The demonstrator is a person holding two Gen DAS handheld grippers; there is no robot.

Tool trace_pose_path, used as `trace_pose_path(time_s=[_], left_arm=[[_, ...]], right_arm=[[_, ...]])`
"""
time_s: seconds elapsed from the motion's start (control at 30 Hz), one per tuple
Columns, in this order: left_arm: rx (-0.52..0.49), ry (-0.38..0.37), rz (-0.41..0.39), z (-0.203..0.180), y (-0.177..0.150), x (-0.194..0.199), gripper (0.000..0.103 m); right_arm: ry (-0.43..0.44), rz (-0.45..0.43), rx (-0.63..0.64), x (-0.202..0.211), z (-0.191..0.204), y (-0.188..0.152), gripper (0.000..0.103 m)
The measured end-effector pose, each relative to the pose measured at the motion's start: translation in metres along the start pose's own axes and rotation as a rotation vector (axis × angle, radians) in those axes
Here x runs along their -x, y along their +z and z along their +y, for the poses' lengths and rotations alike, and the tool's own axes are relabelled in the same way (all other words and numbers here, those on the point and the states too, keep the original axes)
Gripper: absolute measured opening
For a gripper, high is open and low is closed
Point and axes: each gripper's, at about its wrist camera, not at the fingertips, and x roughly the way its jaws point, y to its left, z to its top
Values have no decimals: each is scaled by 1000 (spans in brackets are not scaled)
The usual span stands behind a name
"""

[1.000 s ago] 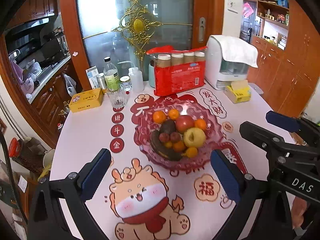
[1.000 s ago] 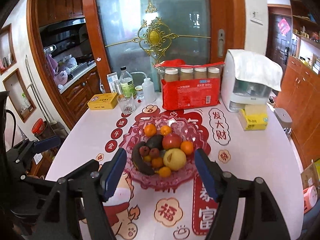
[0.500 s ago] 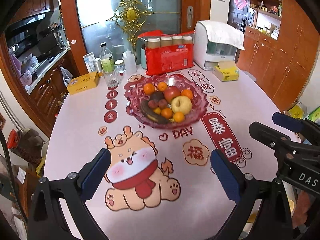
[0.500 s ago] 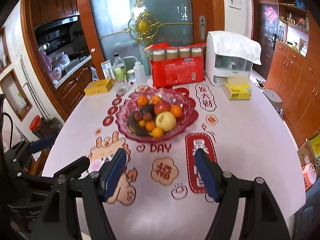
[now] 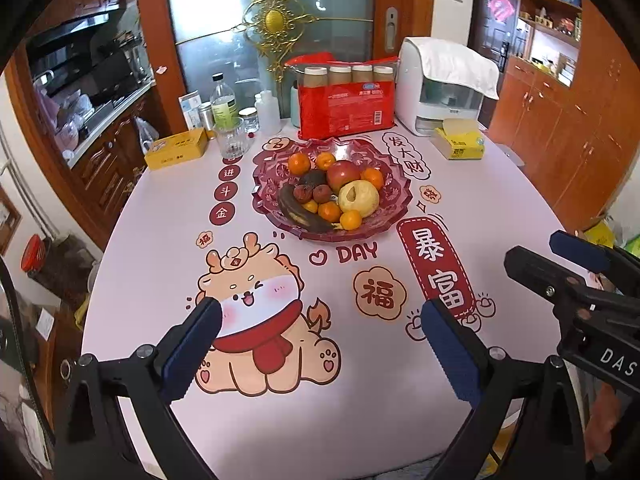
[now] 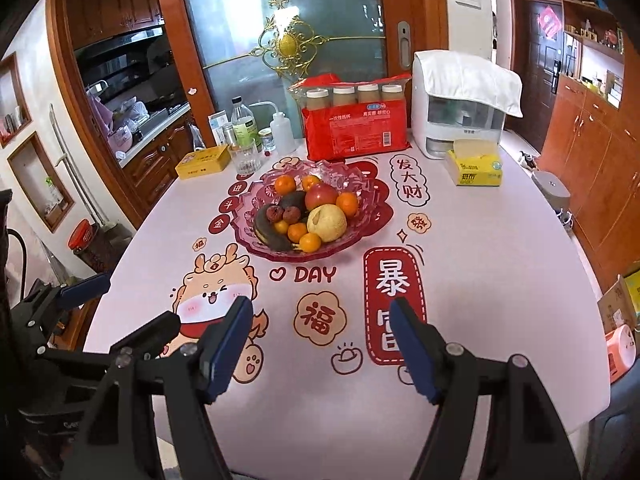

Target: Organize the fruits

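Observation:
A red glass fruit bowl stands mid-table. It holds several oranges, a red apple, a yellow pear, a blackened banana and dark small fruits. My left gripper is open and empty, well short of the bowl over the near part of the table. My right gripper is open and empty, also short of the bowl. The right gripper shows at the right edge of the left wrist view; the left gripper shows at the left edge of the right wrist view.
Behind the bowl stand a red pack of bottles, a white appliance with a cloth, a yellow tissue pack, a glass, bottles and a yellow box. A printed cloth covers the table.
Both grippers have pulled back from the bowl toward the table's near edge; the bowl now looks smaller and farther away. Both stay open and empty.

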Motion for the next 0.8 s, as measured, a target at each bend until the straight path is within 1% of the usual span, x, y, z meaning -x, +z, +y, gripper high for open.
trace_pose_path(time_s=[0.1, 0.33, 0.8], left_arm=[[25, 15, -4, 1, 0, 2, 99], [65, 36, -1, 3, 0, 2, 99], [81, 40, 8, 2, -1, 2, 99]], right_arm=[[2, -5, 17, 0, -3, 1, 71], [51, 18, 50, -7, -2, 1, 71], [83, 13, 55, -6, -1, 1, 71]])
